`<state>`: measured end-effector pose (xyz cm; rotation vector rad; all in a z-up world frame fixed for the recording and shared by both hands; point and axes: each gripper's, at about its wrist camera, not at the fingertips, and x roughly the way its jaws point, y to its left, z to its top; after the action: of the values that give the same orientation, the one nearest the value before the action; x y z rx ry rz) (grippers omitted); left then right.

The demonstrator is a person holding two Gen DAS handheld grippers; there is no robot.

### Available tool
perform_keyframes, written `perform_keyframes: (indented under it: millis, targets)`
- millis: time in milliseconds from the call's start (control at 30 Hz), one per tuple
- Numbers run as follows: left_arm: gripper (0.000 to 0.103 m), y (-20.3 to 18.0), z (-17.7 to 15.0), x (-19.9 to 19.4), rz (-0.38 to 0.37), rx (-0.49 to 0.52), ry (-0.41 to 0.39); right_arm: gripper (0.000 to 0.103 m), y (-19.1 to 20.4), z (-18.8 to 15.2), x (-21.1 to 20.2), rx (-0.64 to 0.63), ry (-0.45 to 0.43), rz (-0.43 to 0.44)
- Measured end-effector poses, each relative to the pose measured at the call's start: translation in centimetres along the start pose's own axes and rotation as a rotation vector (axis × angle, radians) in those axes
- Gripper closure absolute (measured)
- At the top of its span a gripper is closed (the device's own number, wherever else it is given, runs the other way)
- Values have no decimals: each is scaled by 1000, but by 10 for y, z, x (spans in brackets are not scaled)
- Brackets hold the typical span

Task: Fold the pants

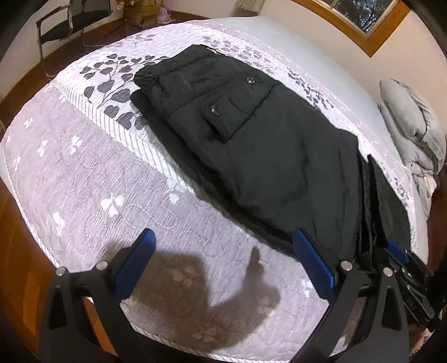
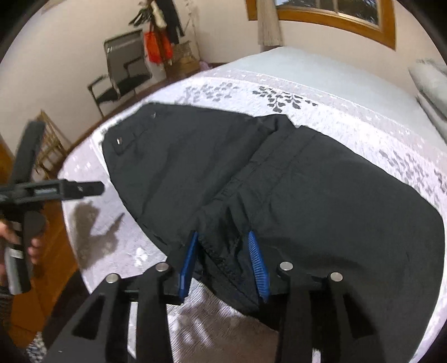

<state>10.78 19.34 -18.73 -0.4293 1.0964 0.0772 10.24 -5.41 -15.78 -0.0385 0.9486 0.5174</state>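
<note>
Nearest, the left gripper [image 1: 223, 245] is hovering with jaws wide apart over the quilted bedspread [image 1: 83, 173], while the right gripper [image 2: 223, 237] is straddling, half-open, a bunched hem of the black pants [image 2: 307, 181] lying across the bed. Farther off, a black chair [image 2: 123, 75] is standing by the wall beneath a wood-framed window [image 2: 335, 14].

We see black fabric pants [image 1: 259, 145] between blue ribbed pads [image 2: 258, 262], pale lilac quilted bedspread [image 1: 92, 181] with grey leaf print beyond our jaws

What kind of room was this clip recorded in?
Most likely a home bedroom. Black pants lie on a bed with a floral quilted bedspread, a grey bundled duvet sits at its far end, and a wood-framed window and a chair stand by the wall.
</note>
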Motion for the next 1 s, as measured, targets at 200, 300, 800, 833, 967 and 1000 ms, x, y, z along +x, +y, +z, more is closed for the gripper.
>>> perform_keyframes:
  millis: [200, 300, 800, 833, 967, 1000]
  targets:
    - [5, -7, 18, -4, 19, 49, -14, 40, -45, -11, -50, 155, -97, -53]
    - [5, -2, 30, -2, 14, 46, -1, 36, -78, -21, -76, 239, -131, -103]
    - [6, 73, 82, 36, -277, -342, 97, 36, -164, -58, -111, 360, -148, -304]
    - [6, 75, 83, 39, -285, -355, 98, 36, -165, -59, -109, 360, -145, -302]
    - [6, 90, 92, 42, -293, -377, 83, 36, -164, -58, -102, 367, -131, -295]
    - [6, 93, 94, 42, -295, -388, 73, 36, -163, -57, -100, 363, -127, -297]
